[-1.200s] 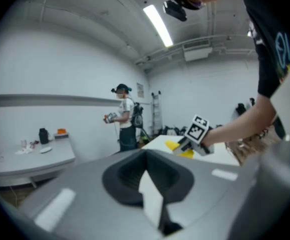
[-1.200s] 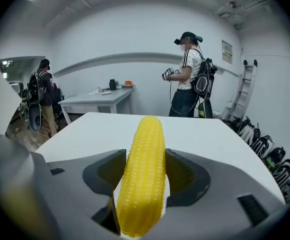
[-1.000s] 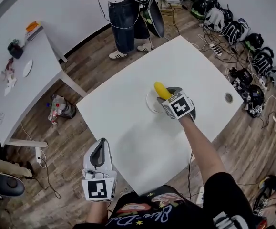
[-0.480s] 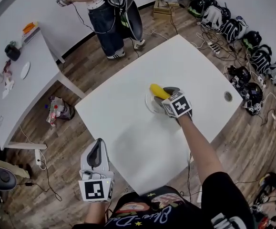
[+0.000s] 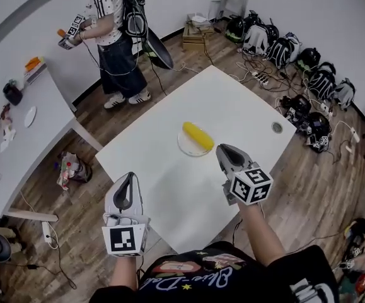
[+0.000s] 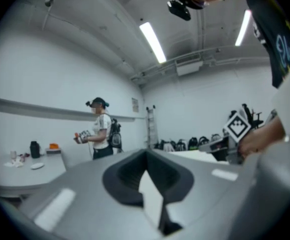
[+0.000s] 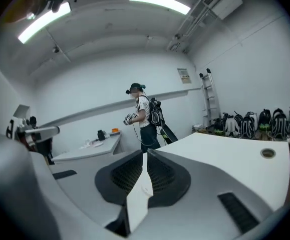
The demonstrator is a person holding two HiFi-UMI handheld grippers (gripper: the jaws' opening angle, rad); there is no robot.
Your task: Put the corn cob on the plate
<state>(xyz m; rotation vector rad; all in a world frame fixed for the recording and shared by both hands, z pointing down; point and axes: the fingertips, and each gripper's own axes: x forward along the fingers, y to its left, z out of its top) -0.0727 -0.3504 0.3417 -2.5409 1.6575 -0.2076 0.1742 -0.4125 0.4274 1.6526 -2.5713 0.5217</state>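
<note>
Surroundings: white desk (image 5: pixel 245 106) set corner-on over a wood floor. Round cable port (image 5: pixel 277 127) near the desk's right corner. A row of dark backpacks (image 5: pixel 283 43) along the far wall, with cables trailing on the floor beside them. Wooden crate (image 5: pixel 198 33) at the wall past the far corner. A second desk (image 5: pixel 37 137) to the left carries small items, and a person (image 5: pixel 116 36) stands beside it holding another pair of tongs. A crumpled bag (image 5: pixel 69 169) lies on the floor between the two desks.

Task items: corn cob (image 5: pixel 197 135) lies on the plate (image 5: pixel 187 146), slanted, its right end over the rim. The plate sits near the desk centre. Only bare desk top lies between plate and both tongs.

Left tongs (image 5: pixel 127 177): above the near left edge of the desk, pointing away from the wearer, roughly level, marker cube facing up. Jaws pressed together, nothing between them (image 6: pixel 146 153).

Right tongs (image 5: pixel 223 148): just right of the plate and apart from it, tips aimed up-left, bare forearm behind. Jaws closing, tips all but meeting, nothing between them (image 7: pixel 145 155).
</note>
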